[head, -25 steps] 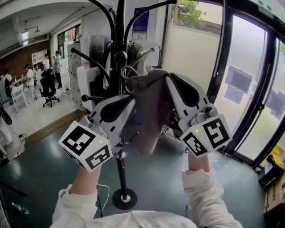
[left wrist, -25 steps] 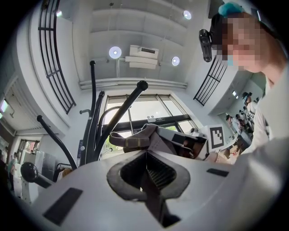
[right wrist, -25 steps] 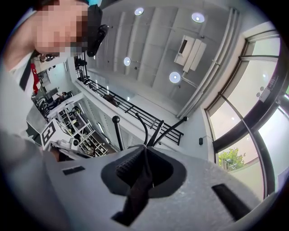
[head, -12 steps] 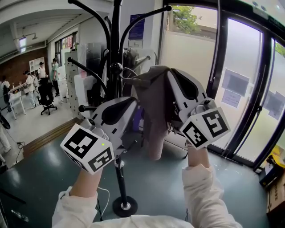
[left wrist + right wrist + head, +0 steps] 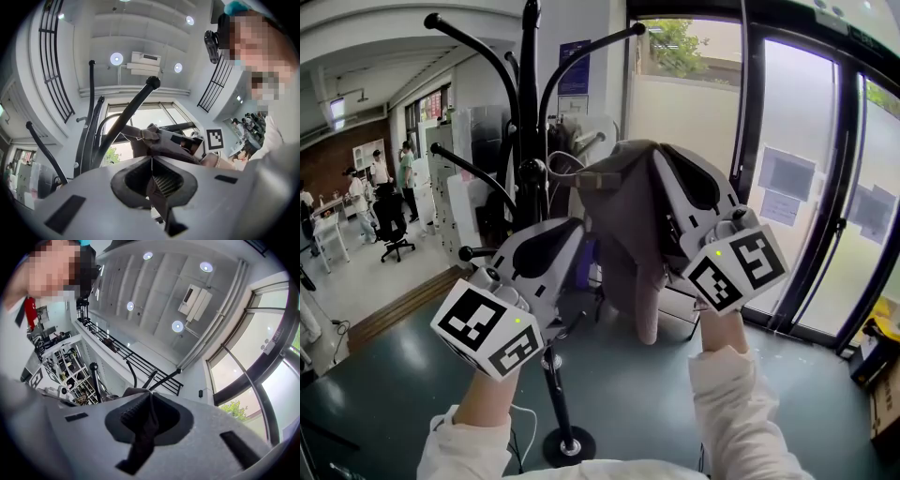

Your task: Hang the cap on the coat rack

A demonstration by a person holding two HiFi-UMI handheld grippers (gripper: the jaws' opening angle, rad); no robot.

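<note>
Head view: grey-brown fabric cap (image 5: 623, 216) is up in the air just right of the black metal coat rack (image 5: 530, 112), on none of its hooks, its loose end hanging down. The right gripper (image 5: 661, 169) is clenched on the cap's top. The left gripper (image 5: 574, 228) meets the cap's left edge, and its tips are pressed together.

Left gripper view: jaws closed with a dark strip of the cap pinched in the hollow of the left gripper (image 5: 151, 161). The rest of the cap (image 5: 154, 140) is bunched ahead. A ball-tipped rack arm (image 5: 126, 117) slants up just in front of it, partly in the way.

Right gripper view: jaws of the right gripper (image 5: 150, 397) closed on dark cap fabric (image 5: 143, 437) that trails down between them. Rack arms (image 5: 96, 380) show beyond.

Around: curved rack arms fan above and left of the cap, and the round rack base (image 5: 572, 445) sits on the dark green floor (image 5: 394, 375). Tall glass doors (image 5: 825, 187) stand at right. People (image 5: 403, 164) and a black office chair (image 5: 391, 216) are far left.

Both forearms, in white sleeves (image 5: 741, 403), reach up and forward, grippers tilted toward each other, right higher than left.
</note>
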